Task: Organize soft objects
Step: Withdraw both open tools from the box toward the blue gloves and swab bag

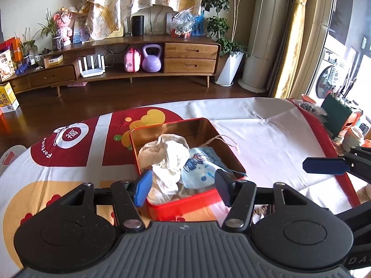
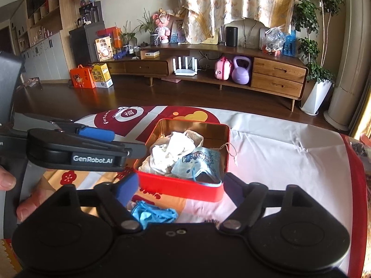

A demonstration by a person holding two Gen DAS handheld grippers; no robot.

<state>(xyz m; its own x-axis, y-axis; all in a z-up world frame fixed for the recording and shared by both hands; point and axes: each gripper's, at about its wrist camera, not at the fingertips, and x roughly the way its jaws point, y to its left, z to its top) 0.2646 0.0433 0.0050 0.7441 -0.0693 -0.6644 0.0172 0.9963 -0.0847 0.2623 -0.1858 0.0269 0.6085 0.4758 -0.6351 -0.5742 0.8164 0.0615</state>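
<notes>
I see both grippers, left (image 1: 183,185) and right (image 2: 179,190), open and empty; tin (image 2: 185,183) of cloths (image 2: 171,153) just ahead.

Both wrist views angled down, close over table, sharing red tin (image 1: 185,203), sideboard (image 2: 276,74)

"GenRobot.AI", white letters, on side of left gripper (image 2: 111,148) body. "福" in white ring plus "Fortune" on red patch of tablecloth (image 1: 69,136), far left on desk. "labubu"-like blue lettering on printed blue pouch (image 2: 201,159) in red tin (image 2: 183,183); uncertain. Floor boxes' print too small to read.
</notes>
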